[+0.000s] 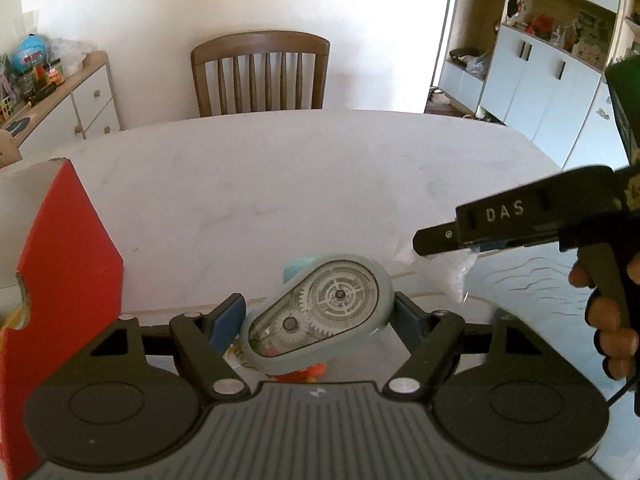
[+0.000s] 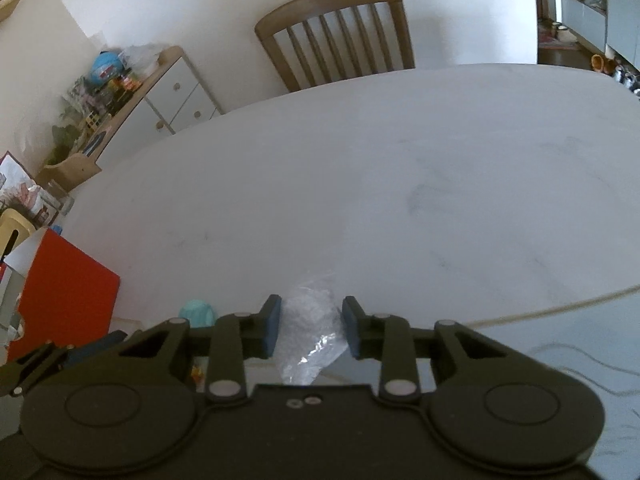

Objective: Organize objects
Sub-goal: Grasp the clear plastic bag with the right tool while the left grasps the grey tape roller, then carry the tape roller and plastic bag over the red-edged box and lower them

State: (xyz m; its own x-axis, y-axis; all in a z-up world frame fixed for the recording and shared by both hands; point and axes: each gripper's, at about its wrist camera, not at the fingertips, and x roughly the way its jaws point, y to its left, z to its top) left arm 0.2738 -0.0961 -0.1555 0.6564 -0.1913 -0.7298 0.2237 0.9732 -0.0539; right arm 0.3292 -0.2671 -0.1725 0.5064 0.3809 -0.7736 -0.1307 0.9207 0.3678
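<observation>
My left gripper (image 1: 318, 316) pinches a grey correction tape dispenser (image 1: 320, 312) between its blue pads, lifted above the white marble table (image 1: 280, 184) beside the red box (image 1: 60, 300). My right gripper (image 2: 308, 330) has its jaws spread around a crumpled clear plastic bag (image 2: 310, 330), which I cannot tell whether they touch.

My left gripper (image 1: 318, 316) is showing black linkages, silver rivets and blue pads (image 1: 228, 322). "DAS" is showing white on my right gripper (image 1: 440, 240).
</observation>
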